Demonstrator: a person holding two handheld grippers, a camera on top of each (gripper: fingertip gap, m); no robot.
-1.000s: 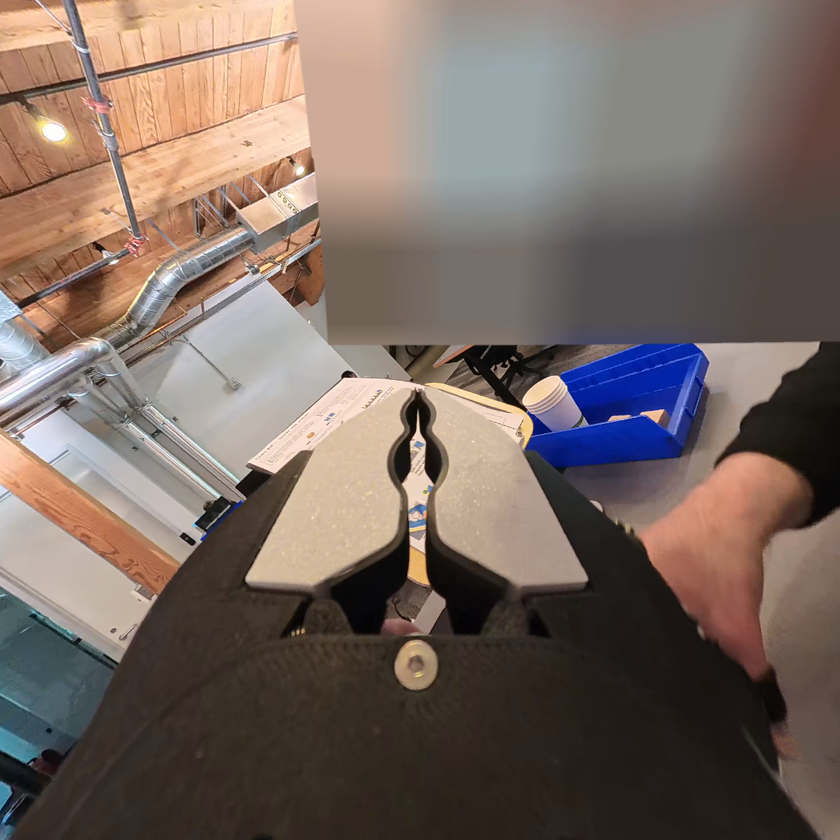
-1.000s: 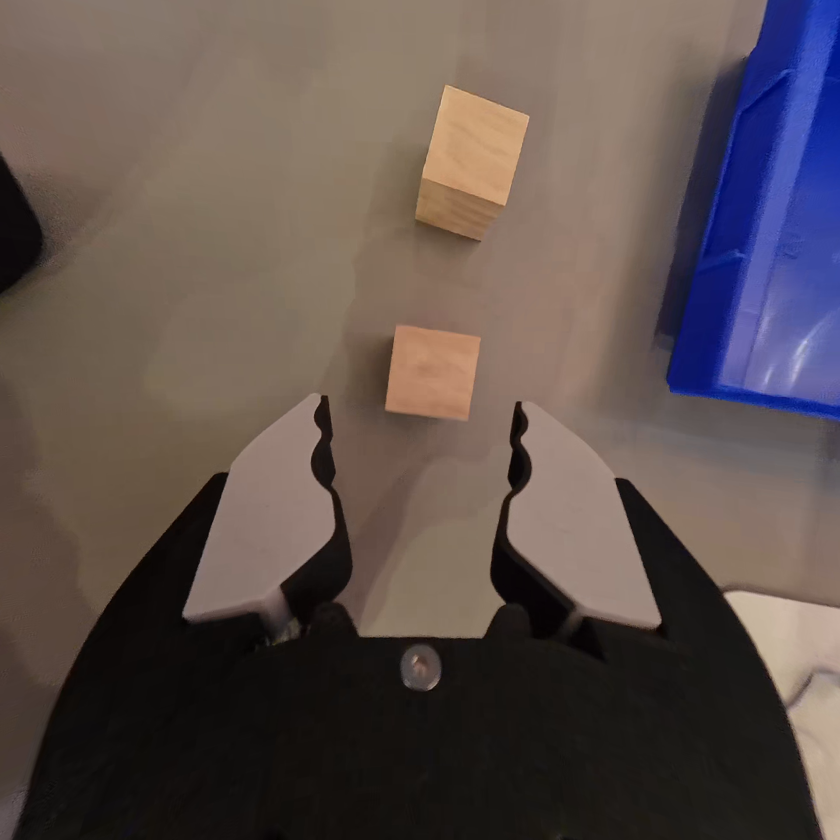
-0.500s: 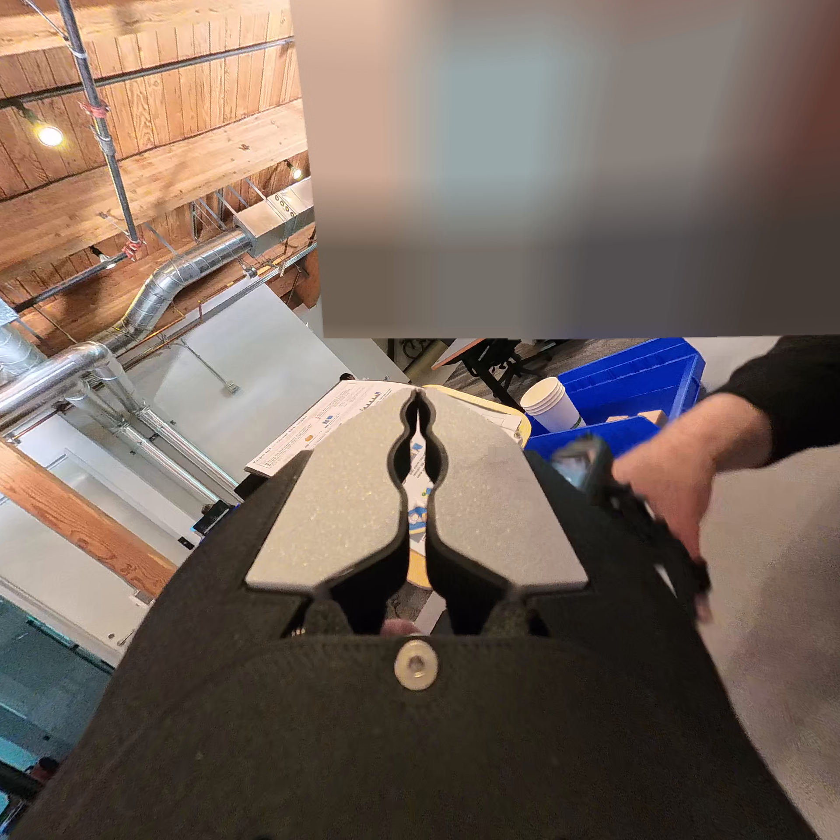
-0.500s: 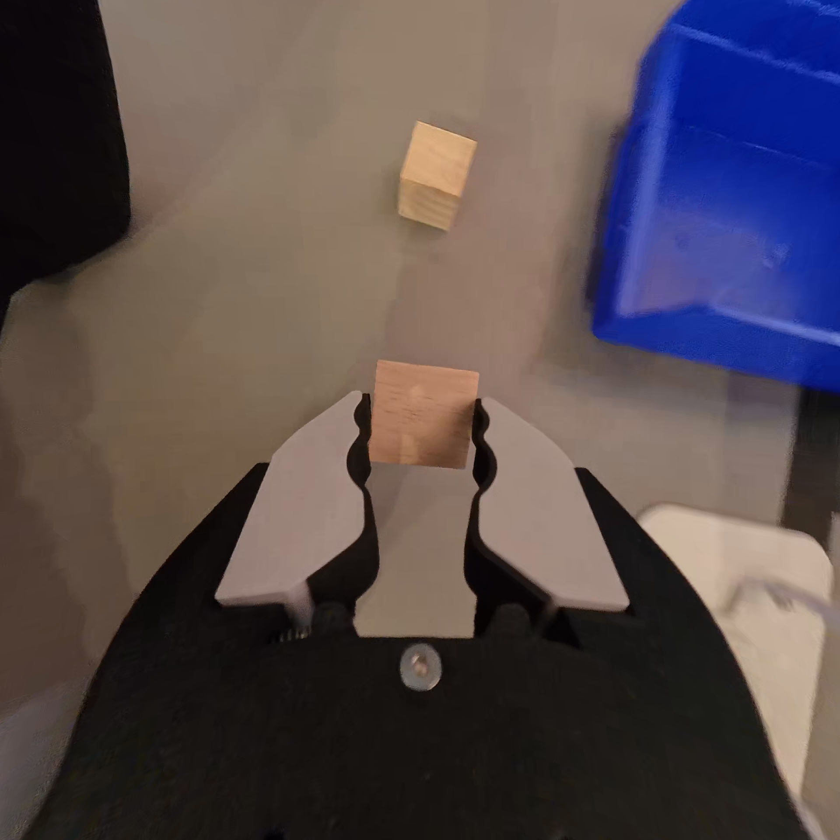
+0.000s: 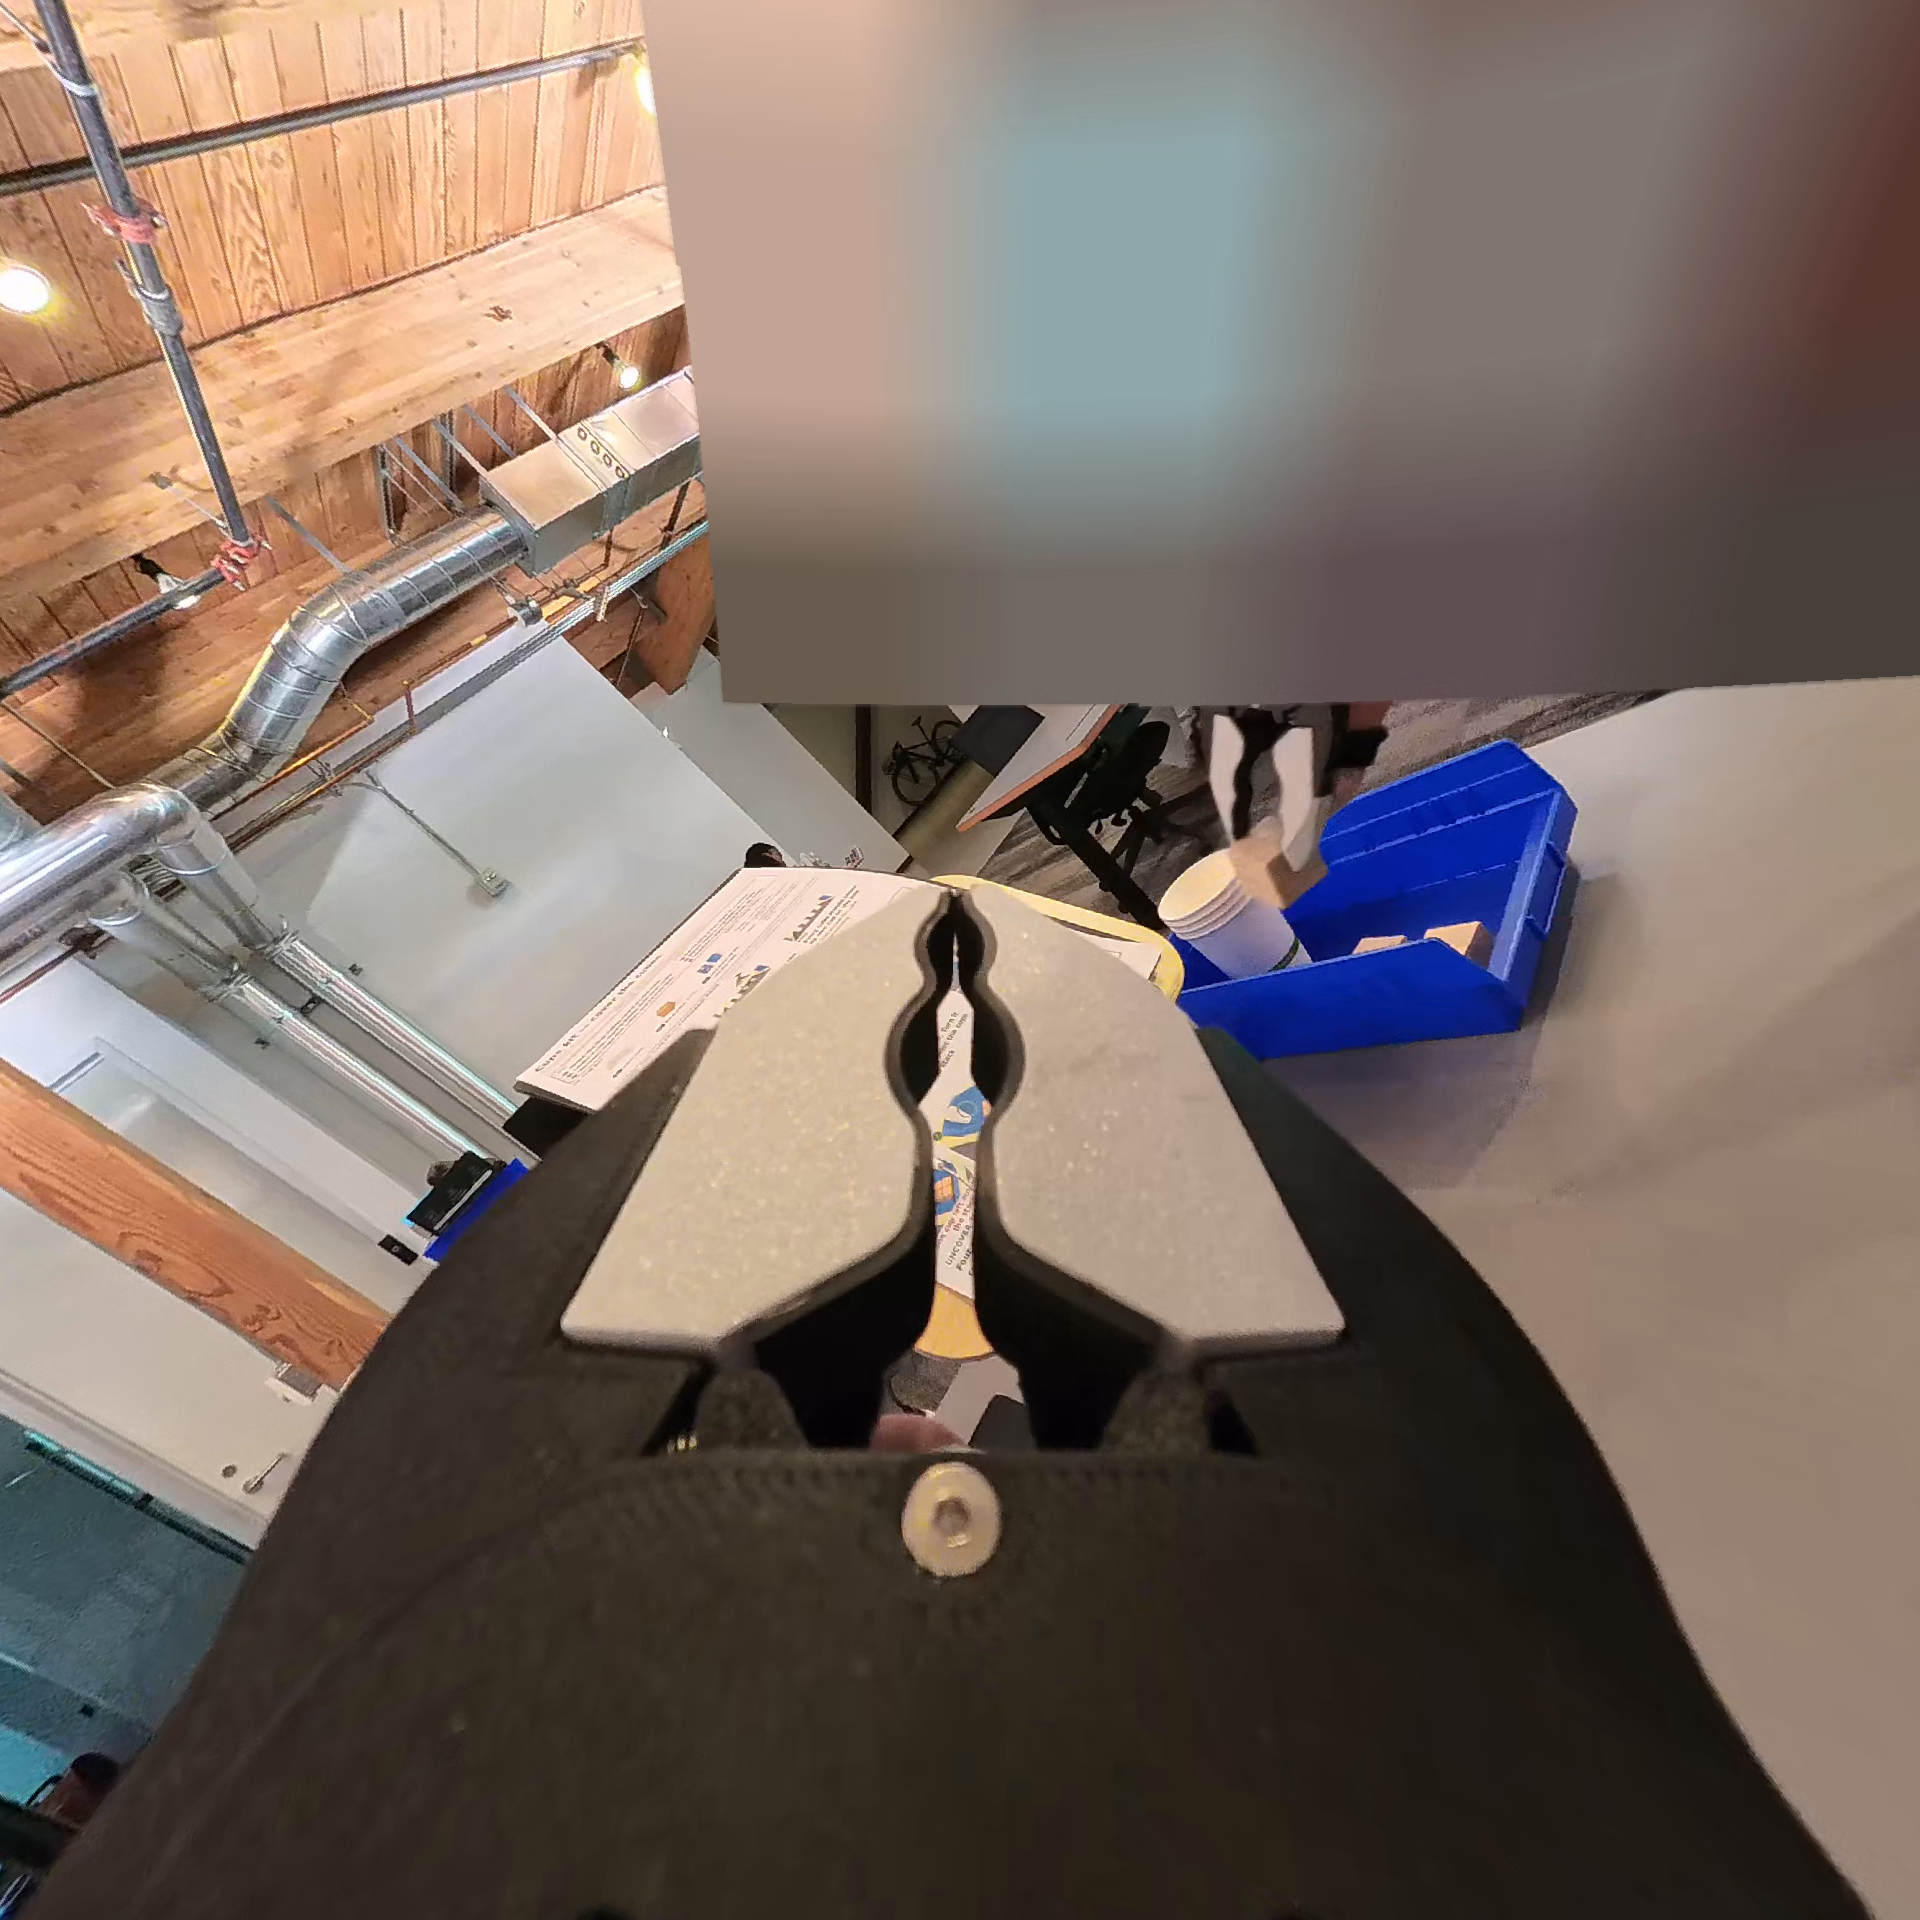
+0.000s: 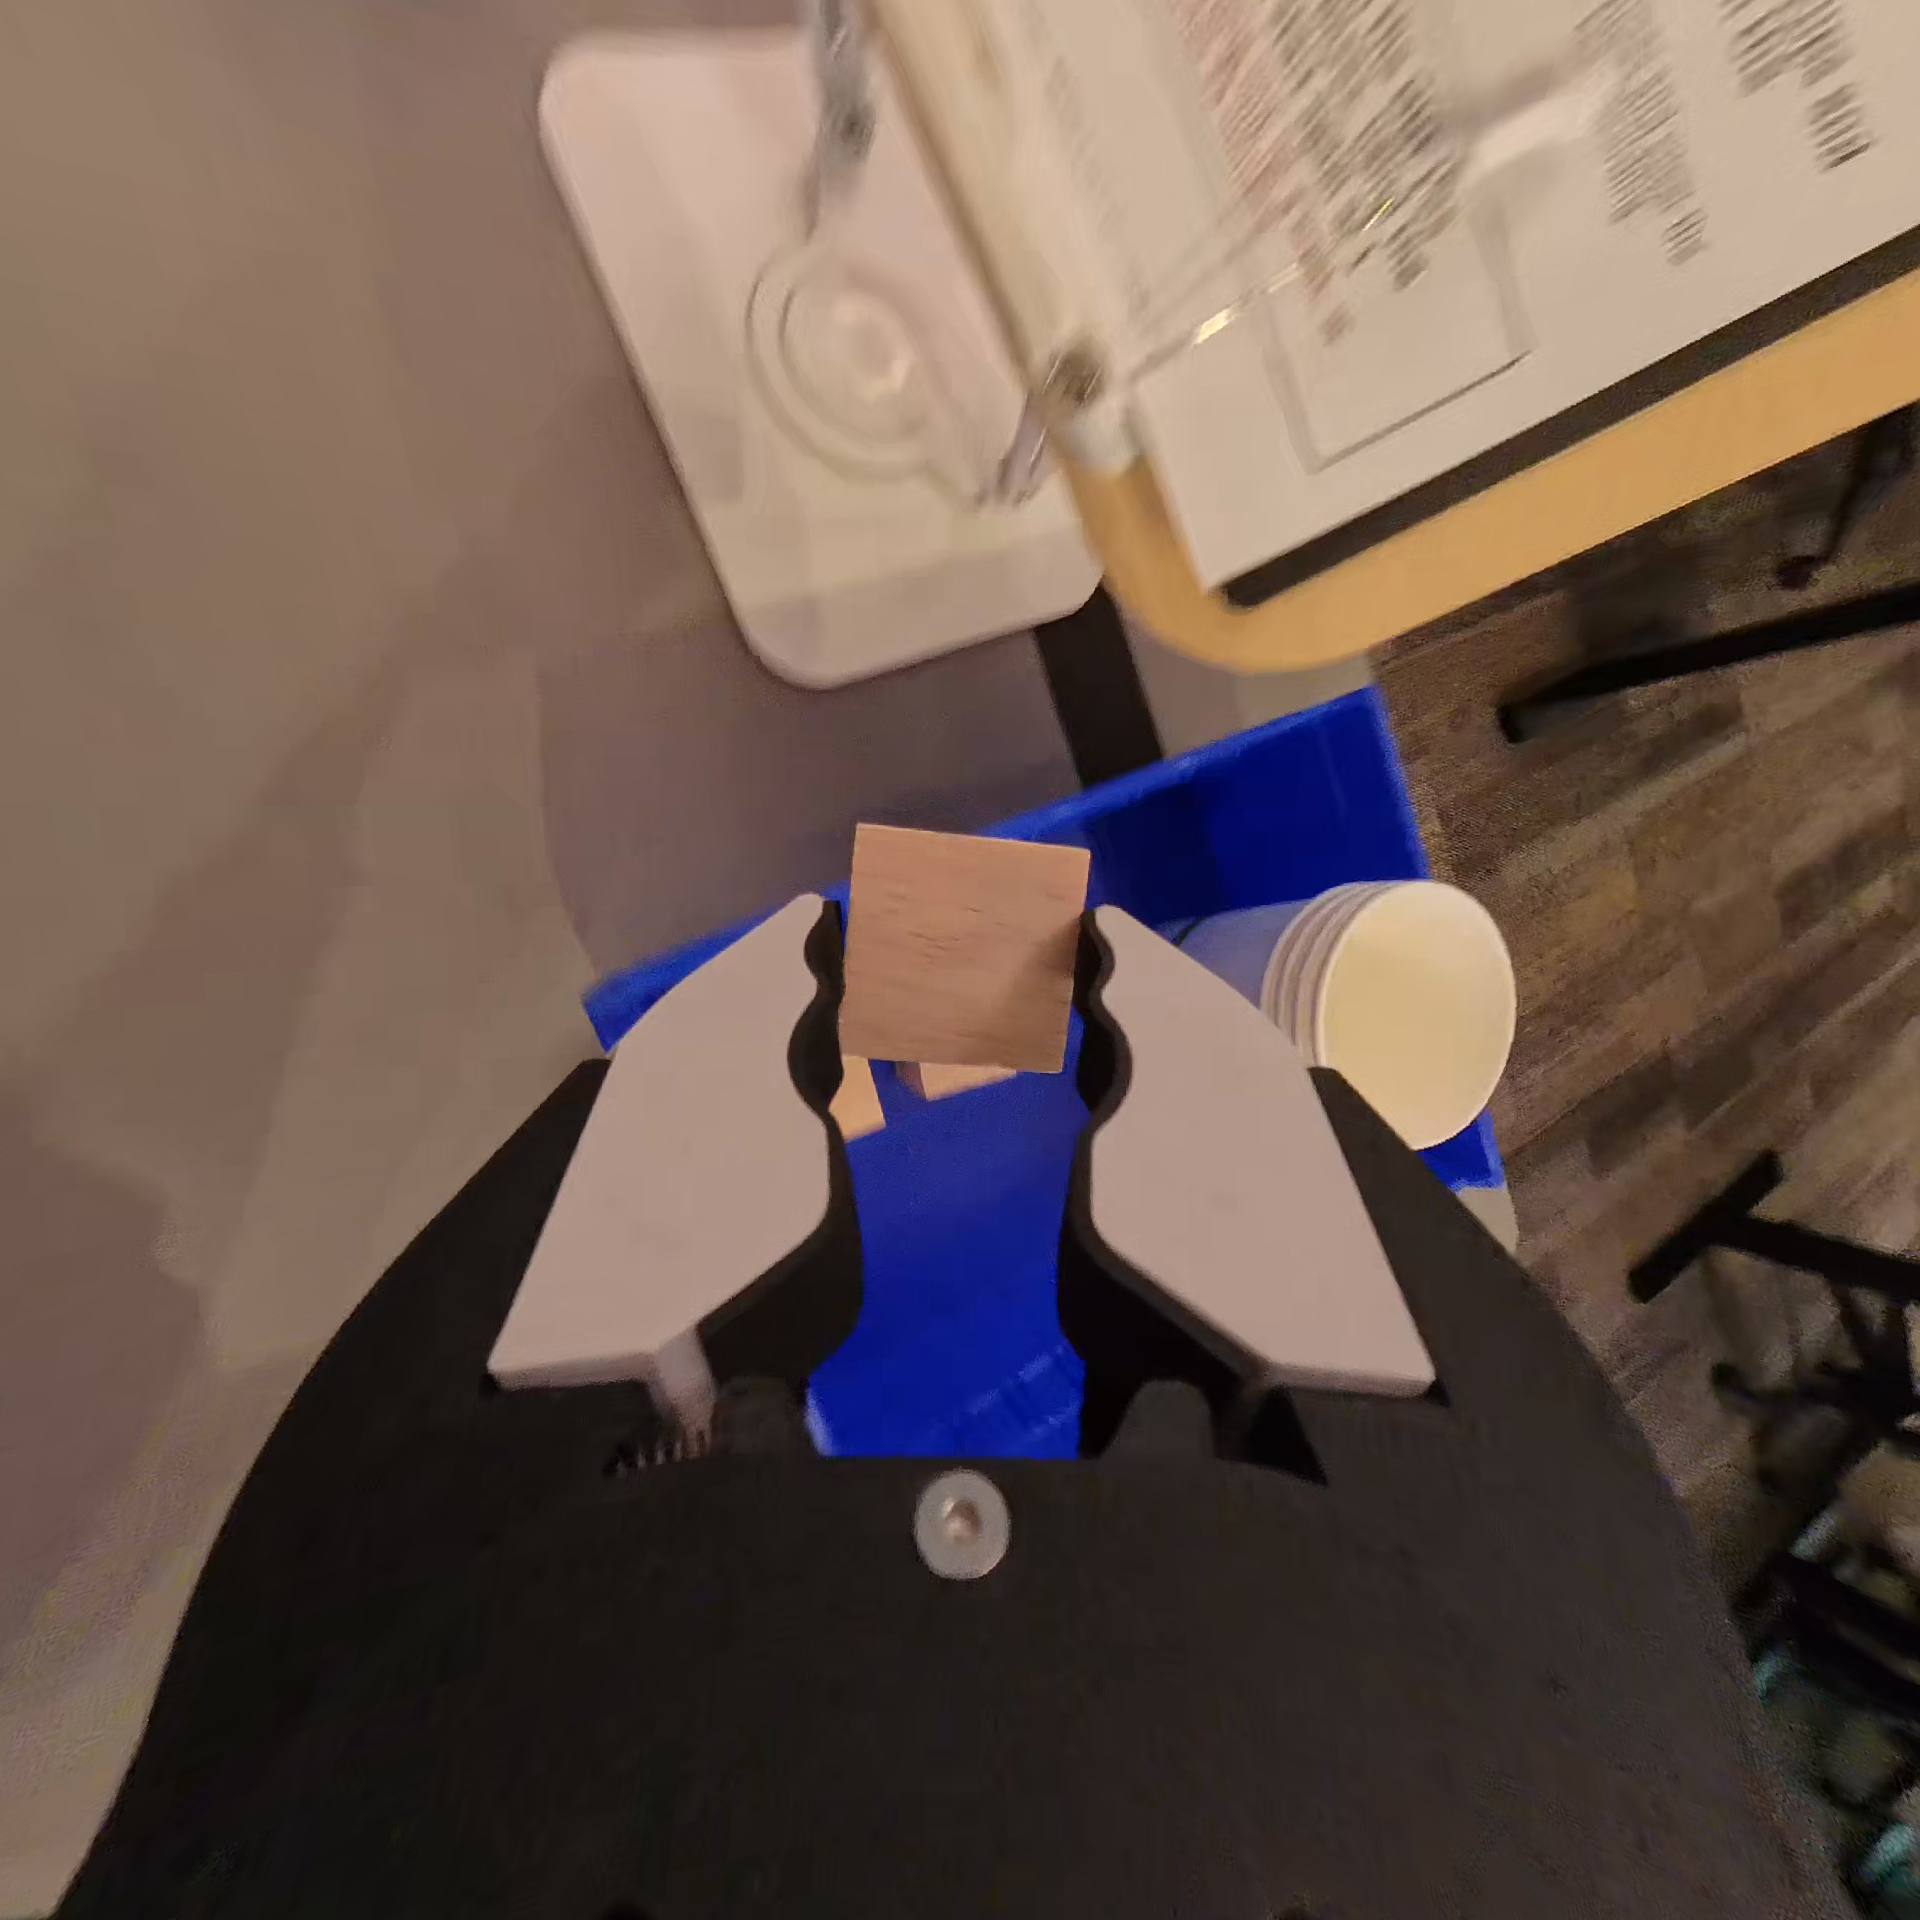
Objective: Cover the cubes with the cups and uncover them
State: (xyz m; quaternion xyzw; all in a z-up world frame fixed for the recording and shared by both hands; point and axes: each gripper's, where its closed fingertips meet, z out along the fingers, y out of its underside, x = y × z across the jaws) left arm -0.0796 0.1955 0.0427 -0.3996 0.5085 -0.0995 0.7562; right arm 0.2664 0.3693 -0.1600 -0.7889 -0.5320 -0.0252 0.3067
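Right gripper holds a wooden cube above the blue bin.

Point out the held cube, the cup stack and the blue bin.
held cube (image 6: 961,956), right wrist view, its facing side.
cup stack (image 6: 1392,1013), right wrist view, the round end.
blue bin (image 5: 1382,997), left wrist view, its near wall.

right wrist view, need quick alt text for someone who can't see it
The right claw grips a wooden cube between its grey fingers, held in the air over a blue bin. A stack of paper cups lies on its side in the bin, with other wooden cubes below; beyond are a grey table and a blurred printed sheet.
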